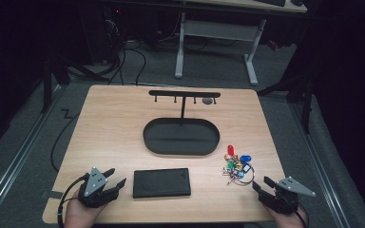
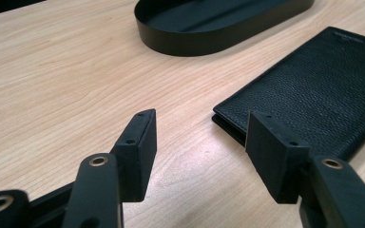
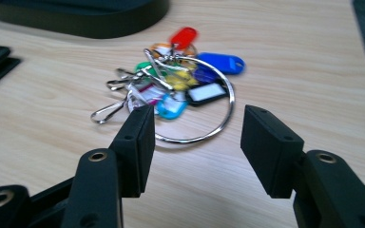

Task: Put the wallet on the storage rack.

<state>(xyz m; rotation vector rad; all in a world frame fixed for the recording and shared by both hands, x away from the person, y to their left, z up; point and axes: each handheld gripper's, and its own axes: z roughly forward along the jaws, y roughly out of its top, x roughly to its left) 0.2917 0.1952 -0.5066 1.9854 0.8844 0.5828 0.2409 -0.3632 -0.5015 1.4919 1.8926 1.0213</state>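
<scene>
1. Holding my right gripper (image 3: 192,126) low over the pale wooden tabletop (image 1: 109,123), I have its jaws apart and empty, aimed at the bunch of coloured plastic key tags on a large steel ring (image 3: 180,90), which lies just ahead of them.
2. My left gripper (image 2: 199,137) also has its jaws apart with nothing between them; the flat black grained-leather wallet (image 2: 323,85) lies just ahead and to the right of them.
3. I judge the key bunch light but loose: tags and clips will swing and rattle, and the thin ring is smooth metal, likely to slip. The near arc of the ring, just past my right jaws, looks the best place to pinch, since it stands free of the tags.
4. The wallet looks soft, slim and flat on the wood, so I would take it by its near corner or edge rather than from above.
5. Beyond both sets of jaws sits the black oval metal tray (image 1: 180,136), with a black T-shaped hook stand (image 1: 184,94) rising behind it.
6. Nothing blocks either approach; the tray's raised rim is the one thing to clear.
</scene>
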